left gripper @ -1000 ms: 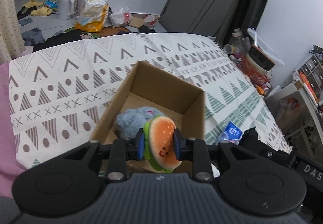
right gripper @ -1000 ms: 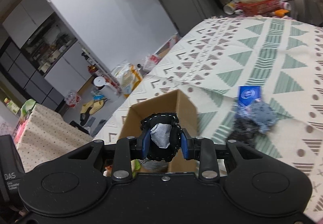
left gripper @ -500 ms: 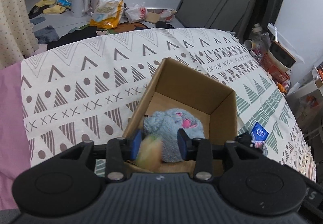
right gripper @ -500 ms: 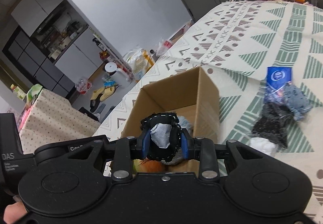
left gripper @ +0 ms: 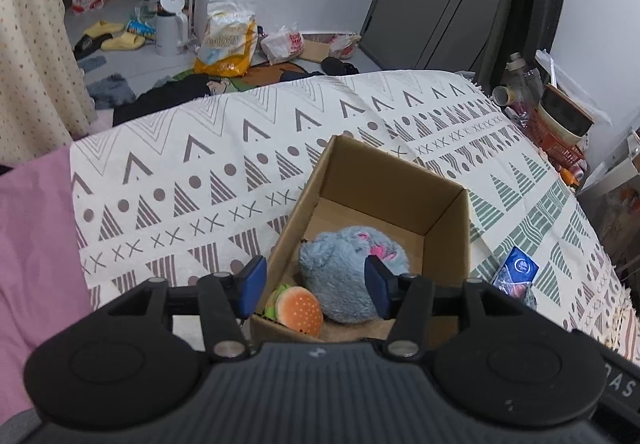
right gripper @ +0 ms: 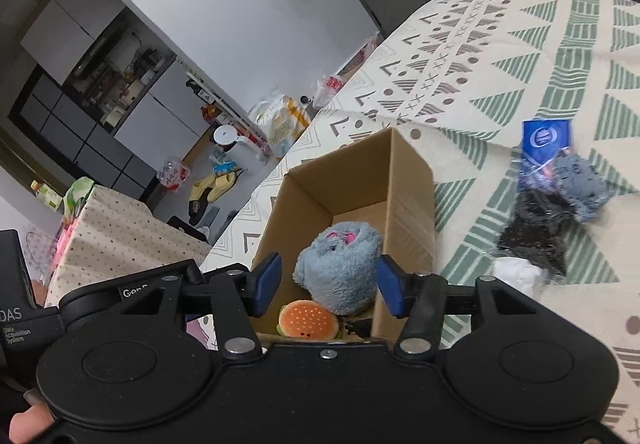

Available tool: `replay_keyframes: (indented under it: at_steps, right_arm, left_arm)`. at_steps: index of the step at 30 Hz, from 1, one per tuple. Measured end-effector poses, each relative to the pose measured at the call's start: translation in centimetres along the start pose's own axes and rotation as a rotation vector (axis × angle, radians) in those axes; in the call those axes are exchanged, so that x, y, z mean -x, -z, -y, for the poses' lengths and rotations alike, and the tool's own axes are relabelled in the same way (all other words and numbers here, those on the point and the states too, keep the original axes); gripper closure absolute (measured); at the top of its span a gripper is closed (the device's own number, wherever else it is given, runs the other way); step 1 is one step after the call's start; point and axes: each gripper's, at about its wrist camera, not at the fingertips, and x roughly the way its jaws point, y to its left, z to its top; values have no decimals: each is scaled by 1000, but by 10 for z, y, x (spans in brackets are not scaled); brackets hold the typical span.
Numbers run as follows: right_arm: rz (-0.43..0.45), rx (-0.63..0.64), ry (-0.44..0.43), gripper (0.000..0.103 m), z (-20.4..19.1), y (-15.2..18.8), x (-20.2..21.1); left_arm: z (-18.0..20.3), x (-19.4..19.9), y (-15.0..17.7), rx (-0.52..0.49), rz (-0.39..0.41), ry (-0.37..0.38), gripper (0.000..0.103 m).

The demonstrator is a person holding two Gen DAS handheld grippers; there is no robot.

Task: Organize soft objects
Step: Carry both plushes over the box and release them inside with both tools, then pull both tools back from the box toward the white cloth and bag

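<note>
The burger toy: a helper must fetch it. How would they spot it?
On the patterned blanket stands an open cardboard box. The burger toy lies in its near corner beside a blue-grey plush; it alone is small, orange and seeded.

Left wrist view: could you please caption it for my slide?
Left gripper opening above a cardboard box holding a burger plush and grey plush.

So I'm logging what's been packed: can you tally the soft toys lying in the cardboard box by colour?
Blue-grey: 1, the fluffy plush
Orange: 1, the burger plush
Total: 2 in the cardboard box
</note>
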Motion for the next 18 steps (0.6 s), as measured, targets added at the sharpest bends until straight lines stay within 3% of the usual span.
replay_keyframes:
  at_steps: [2,4,7,16,18]
  right_arm:
    - [-1,9,17,45,1,1,7]
    - [8,26,46,37,2,3,16]
    - [11,46,77,34,6,3,25]
    - [75,56,85,6,14,-5,63]
    - [89,65,88,6,17,-6,72]
  left_arm:
    - [5,6,2,-13,2,0,43]
    - [9,11,4,-18,11,2,31]
    - [15,18,8,-24,15,-1,23]
    - [40,43,16,-70,39,-48,20]
    - [46,50,18,-78,50,-45,20]
